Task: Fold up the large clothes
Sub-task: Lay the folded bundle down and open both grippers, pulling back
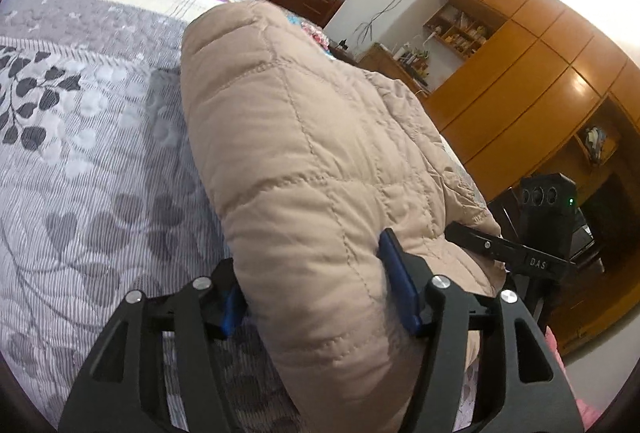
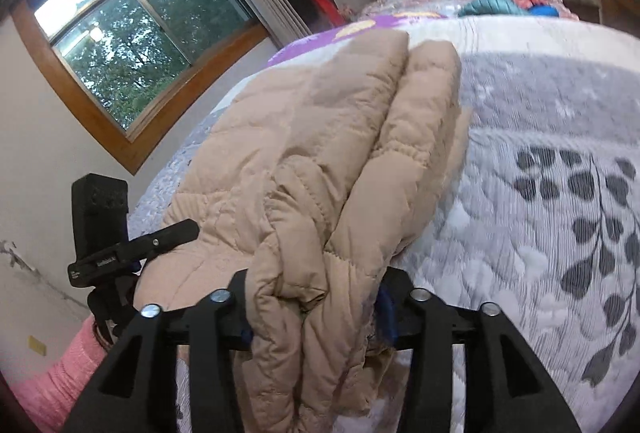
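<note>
Two grips | left gripper (image 1: 316, 285) and right gripper (image 2: 314, 313) clamped on beige padded coat (image 1: 304, 137) | coat doubled lengthwise on bed (image 1: 80, 153) | final folds and set-down judged left

Home bedroom: bed (image 1: 80, 153), wardrobe (image 1: 520, 73).

A beige quilted puffer jacket (image 1: 312, 161) lies on the bed (image 1: 88, 161), over a grey leaf-patterned bedspread. It is folded into a thick, puffy bundle, stitched in square panels. From the right wrist view the jacket (image 2: 320, 153) shows two padded lobes side by side, stretching away toward the headboard, with its near end bunched and creased.
</note>
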Motion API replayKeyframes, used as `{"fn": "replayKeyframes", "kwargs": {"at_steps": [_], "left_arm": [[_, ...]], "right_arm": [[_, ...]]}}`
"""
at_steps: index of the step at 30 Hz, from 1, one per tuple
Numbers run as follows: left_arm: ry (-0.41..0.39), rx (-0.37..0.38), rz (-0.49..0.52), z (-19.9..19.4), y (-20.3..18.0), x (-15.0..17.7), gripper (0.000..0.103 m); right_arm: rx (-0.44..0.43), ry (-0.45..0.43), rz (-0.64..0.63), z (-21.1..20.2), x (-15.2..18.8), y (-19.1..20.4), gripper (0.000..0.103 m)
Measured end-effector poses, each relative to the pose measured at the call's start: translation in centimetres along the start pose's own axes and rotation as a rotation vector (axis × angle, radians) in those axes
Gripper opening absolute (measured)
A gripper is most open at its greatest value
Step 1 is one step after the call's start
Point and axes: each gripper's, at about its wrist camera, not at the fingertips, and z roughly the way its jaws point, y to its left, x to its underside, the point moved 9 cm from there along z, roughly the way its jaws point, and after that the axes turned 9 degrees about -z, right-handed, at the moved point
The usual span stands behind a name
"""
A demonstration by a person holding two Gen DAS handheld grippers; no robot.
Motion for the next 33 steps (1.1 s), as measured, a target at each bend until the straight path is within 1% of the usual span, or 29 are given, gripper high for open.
{"fn": "replayKeyframes", "kwargs": {"at_steps": [2, 5, 7, 11, 12, 15, 18, 21, 25, 27, 29, 30, 31, 32, 33], "left_arm": [[0.005, -0.019, -0.014, -0.6, 0.0, 0.1, 0.065], [0.001, -0.037, -0.021, -1.7, 0.1, 0.6, 0.067], [-0.007, -0.052, -0.021, -2.7, 0.0, 1.1, 0.071], [-0.040, -0.088, 0.030, -4.4, -0.6, 2.1, 0.074], [-0.045, -0.092, 0.045, -4.7, -0.9, 2.4, 0.075], [-0.053, -0.153, 0.088, -4.7, -1.1, 3.7, 0.075], [-0.043, -0.203, 0.114, -4.2, -0.7, 4.7, 0.075], [-0.027, -0.202, 0.108, -3.7, -0.4, 5.2, 0.076], [-0.018, -0.208, 0.082, -3.7, -0.1, 5.5, 0.076], [-0.026, -0.234, 0.099, -4.3, -0.4, 5.4, 0.075], [-0.041, -0.280, 0.130, -5.1, -0.9, 5.6, 0.079], [-0.047, -0.313, 0.152, -5.7, -1.2, 5.7, 0.085], [-0.049, -0.328, 0.163, -6.0, -1.6, 6.0, 0.089], [-0.052, -0.344, 0.174, -6.4, -1.8, 6.3, 0.089], [-0.053, -0.359, 0.181, -6.8, -2.1, 6.5, 0.089]], "right_arm": [[-0.003, 0.003, 0.026, -0.8, 0.5, -0.2, 0.058], [-0.007, -0.015, 0.038, -2.5, 1.3, -0.2, 0.064], [-0.013, -0.019, 0.035, -3.6, 2.0, 0.1, 0.065], [0.006, -0.017, 0.012, -5.1, 3.5, 0.9, 0.068], [0.017, -0.015, 0.009, -5.2, 3.8, 1.0, 0.068], [0.043, -0.009, 0.018, -5.2, 4.8, 0.8, 0.068], [0.052, 0.018, 0.065, -4.4, 5.9, -0.1, 0.068], [0.063, 0.034, 0.069, -3.4, 6.2, -0.2, 0.068], [0.033, 0.039, 0.129, -2.9, 6.8, -1.3, 0.068], [0.057, 0.026, 0.112, -3.7, 6.6, -1.0, 0.068], [0.081, 0.010, 0.092, -4.8, 6.3, -0.2, 0.068], [0.099, -0.003, 0.079, -5.7, 6.1, 0.4, 0.069], [0.112, -0.011, 0.071, -6.3, 6.0, 1.0, 0.071], [0.123, -0.015, 0.064, -6.8, 6.0, 1.5, 0.078], [0.152, -0.018, 0.051, -7.5, 6.1, 2.1, 0.084]]}}
